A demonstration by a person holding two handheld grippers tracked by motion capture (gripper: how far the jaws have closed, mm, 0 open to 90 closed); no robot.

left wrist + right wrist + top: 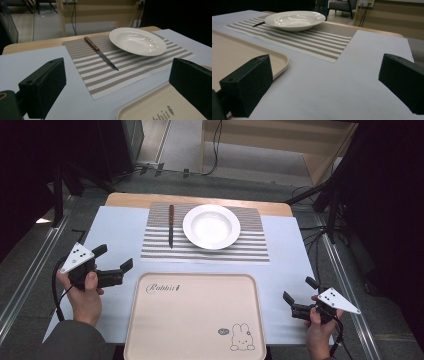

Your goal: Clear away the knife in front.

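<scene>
Beige tray [195, 315] nearest you in high view, "Rabbit" written top left, rabbit drawing bottom right. Beyond it striped placemat [205, 232] carries white plate [211, 226] and brown-handled knife [171, 225] just left of plate. Your left gripper [114, 259] left of tray, jaws wide, holding nothing; right gripper [299, 290] right of tray, jaws wide, holding nothing.

Left gripper view: knife [100, 53] flat on placemat [130, 63], plate [137, 41] beside; tray corner [150, 110] shows "bbit".

Right gripper view: plate [294, 20] on placemat [312, 38], tray edge [249, 53] left, bare table [332, 87] between jaws.
</scene>
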